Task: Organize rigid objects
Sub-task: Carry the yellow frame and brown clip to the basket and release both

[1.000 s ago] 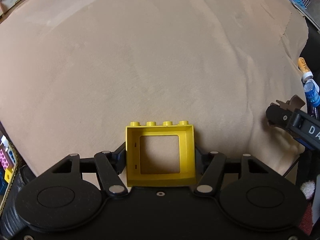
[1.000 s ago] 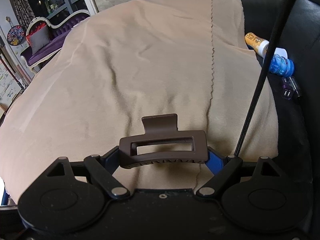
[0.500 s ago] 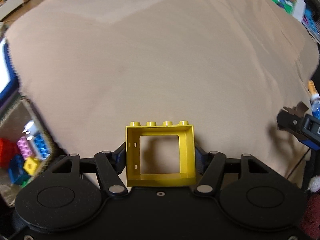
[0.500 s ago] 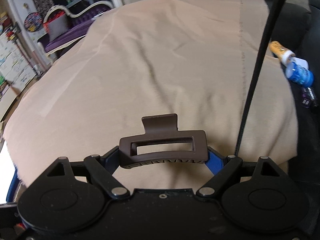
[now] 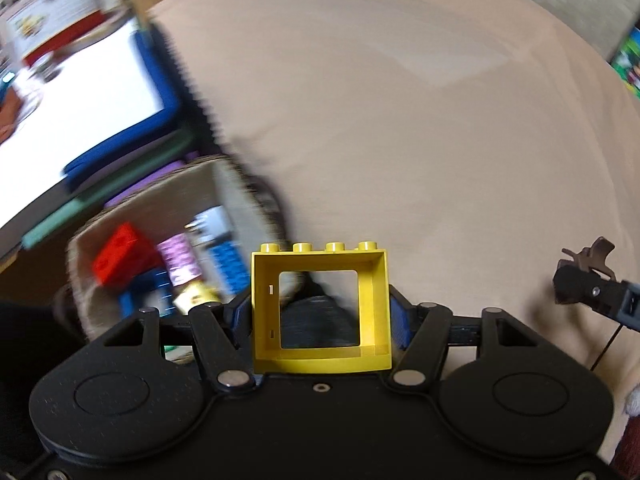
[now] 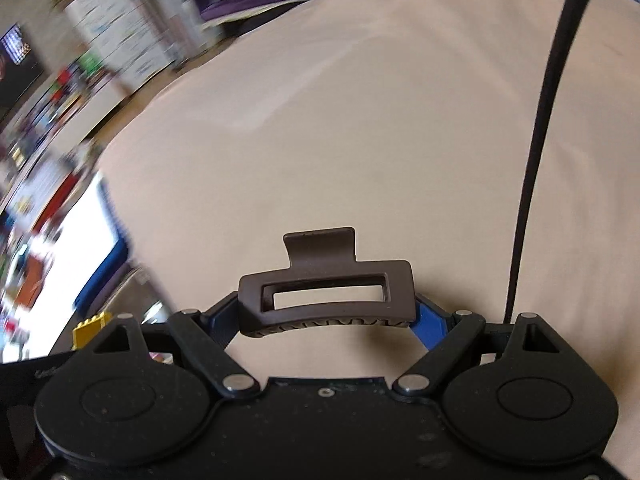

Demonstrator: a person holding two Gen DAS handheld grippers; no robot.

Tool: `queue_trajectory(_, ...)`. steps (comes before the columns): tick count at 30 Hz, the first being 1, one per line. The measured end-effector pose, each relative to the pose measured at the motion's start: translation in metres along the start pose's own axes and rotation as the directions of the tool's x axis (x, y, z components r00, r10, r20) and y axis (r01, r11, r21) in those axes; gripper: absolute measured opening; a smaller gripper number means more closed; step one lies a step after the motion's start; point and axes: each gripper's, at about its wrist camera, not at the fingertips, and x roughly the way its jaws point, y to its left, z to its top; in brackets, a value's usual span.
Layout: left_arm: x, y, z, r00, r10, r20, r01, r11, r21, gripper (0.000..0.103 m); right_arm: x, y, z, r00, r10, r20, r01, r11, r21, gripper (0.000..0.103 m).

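Observation:
My left gripper (image 5: 320, 312) is shut on a yellow window-frame brick (image 5: 320, 356), held upright with its studs on top, above the left edge of the tan cloth (image 5: 400, 120). A woven basket (image 5: 80, 248) with red, pink and blue bricks lies just left of it, blurred. My right gripper (image 6: 326, 312) is shut on a brown hair claw clip (image 6: 326, 300), held over the cloth. In the left wrist view the right gripper shows at the far right with the clip (image 5: 588, 256) sticking out. The yellow brick's corner (image 6: 90, 326) shows at lower left in the right wrist view.
A blue-framed bright panel (image 5: 80, 100) lies beyond the cloth's left edge, over stacked green and purple edges. A black cable (image 6: 548, 120) runs up the right of the right wrist view. Blurred shelves and furniture (image 6: 100, 40) stand far left.
Both grippers have swung left with their objects still held. The basket of bricks now sits close beside my left gripper, and the bottles at the right have left view.

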Motion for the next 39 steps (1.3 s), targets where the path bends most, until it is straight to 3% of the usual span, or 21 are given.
queue_trajectory(6,-0.009,0.073,0.004,0.998,0.067,0.003,-0.066,0.987,-0.149,0.06,0.02,0.081,-0.004,0.988,0.108,-0.107,-0.121,0.985,-0.123,0.087)
queue_trajectory(14,-0.008,0.136,0.002,0.984,0.176,0.0,-0.169,0.944,-0.284,0.06,0.039,0.173,-0.012,0.97,0.145,-0.195,-0.186,0.958,-0.216,0.087)
queue_trajectory(17,0.001,0.149,-0.001,0.991,0.122,-0.048,-0.131,0.93,-0.342,0.06,0.052,0.194,-0.014,0.965,0.14,-0.223,-0.191,0.955,-0.226,0.087)
queue_trajectory(19,-0.001,0.151,-0.002,0.991,0.127,-0.046,-0.135,0.927,-0.351,0.06,0.062,0.21,-0.019,0.961,0.13,-0.245,-0.188,0.955,-0.228,0.087)
queue_trajectory(26,0.006,0.15,0.0,0.988,0.14,-0.07,-0.155,0.925,-0.347,0.06,0.086,0.224,-0.028,0.958,0.094,-0.272,-0.164,0.955,-0.247,0.087)
queue_trajectory(30,0.004,0.152,0.0,0.99,0.127,-0.062,-0.14,0.926,-0.351,0.067,0.092,0.224,-0.024,0.96,0.111,-0.259,-0.173,0.957,-0.234,0.087)
queue_trajectory(39,0.005,0.149,0.0,0.988,0.139,-0.066,-0.153,0.93,-0.334,0.07,0.092,0.217,-0.028,0.971,0.081,-0.225,-0.139,0.957,-0.253,0.087)
